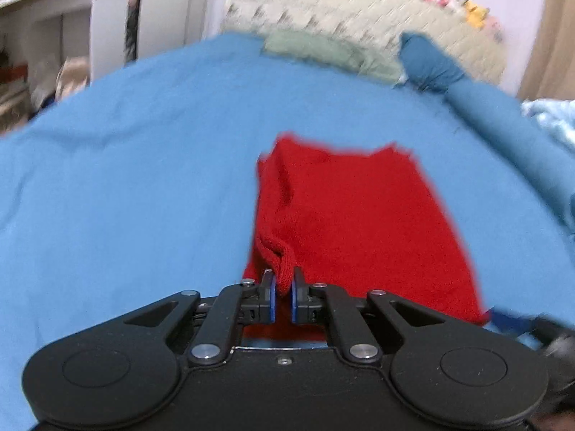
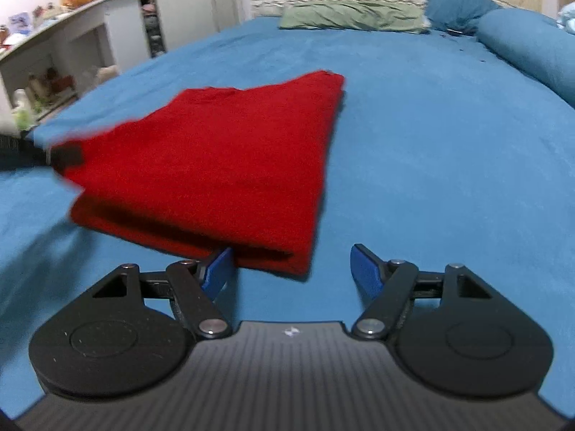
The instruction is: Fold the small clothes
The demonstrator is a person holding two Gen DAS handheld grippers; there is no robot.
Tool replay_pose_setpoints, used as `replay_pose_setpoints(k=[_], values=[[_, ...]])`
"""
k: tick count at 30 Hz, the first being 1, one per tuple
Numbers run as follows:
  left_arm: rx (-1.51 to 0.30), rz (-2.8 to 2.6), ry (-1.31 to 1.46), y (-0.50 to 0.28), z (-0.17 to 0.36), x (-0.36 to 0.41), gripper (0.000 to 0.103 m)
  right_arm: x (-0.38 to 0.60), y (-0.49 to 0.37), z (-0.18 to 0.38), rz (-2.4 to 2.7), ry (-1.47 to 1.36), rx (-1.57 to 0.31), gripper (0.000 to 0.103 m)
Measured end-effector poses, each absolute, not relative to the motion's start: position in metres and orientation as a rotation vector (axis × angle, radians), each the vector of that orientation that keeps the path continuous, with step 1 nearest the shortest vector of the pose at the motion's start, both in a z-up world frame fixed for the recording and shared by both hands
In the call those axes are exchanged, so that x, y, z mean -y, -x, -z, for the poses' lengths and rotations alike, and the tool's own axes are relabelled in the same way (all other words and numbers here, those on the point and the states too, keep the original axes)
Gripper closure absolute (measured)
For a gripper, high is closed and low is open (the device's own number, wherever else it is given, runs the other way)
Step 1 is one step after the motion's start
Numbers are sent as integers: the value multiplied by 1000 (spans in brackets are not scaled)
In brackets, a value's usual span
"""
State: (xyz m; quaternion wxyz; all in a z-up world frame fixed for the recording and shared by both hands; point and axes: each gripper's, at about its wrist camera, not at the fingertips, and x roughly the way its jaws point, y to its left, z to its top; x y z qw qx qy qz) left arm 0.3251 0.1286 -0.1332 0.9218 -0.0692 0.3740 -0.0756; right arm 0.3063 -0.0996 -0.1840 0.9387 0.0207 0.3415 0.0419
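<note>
Red knit garment (image 1: 359,222) lay on blue bedsheet (image 1: 125,179), middle of bed, already doubled into at least 2 layers judging from stacked edges in right wrist view. Left gripper (image 1: 283,287) had jaws nearly closed, pinching ribbed cuff or hem strip at garment's near left edge; likely held to carry that edge over for next fold. Right gripper (image 2: 291,265) had jaws spread wide, holding nothing, left pad (image 2: 219,269) just beside garment's near folded corner (image 2: 273,251), touching or not unclear. Probably parked there to pin or grab corner so stack would not slide. Motion blur on both views. Green pillow (image 2: 345,14) and blue pillow (image 2: 456,3) sat at headboard, well apart from garment.
</note>
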Motion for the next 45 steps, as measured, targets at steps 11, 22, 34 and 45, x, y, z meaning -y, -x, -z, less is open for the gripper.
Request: replay_pose_setpoints(k=[11,22,34,45], values=[[-724,112,70,-318,146,-128,66,120,-308,188,-66,-17,-686,17],[-756,143,51,-318,131,-128,63,140,-304,178,-120,28,-746,16],[-848,273,148,-419,93,-136,4,177,-393,93,-288,-251,-855,0],[-965,332,167,-465,151,-134,17,167,-450,163,-298,-406,-950,6]])
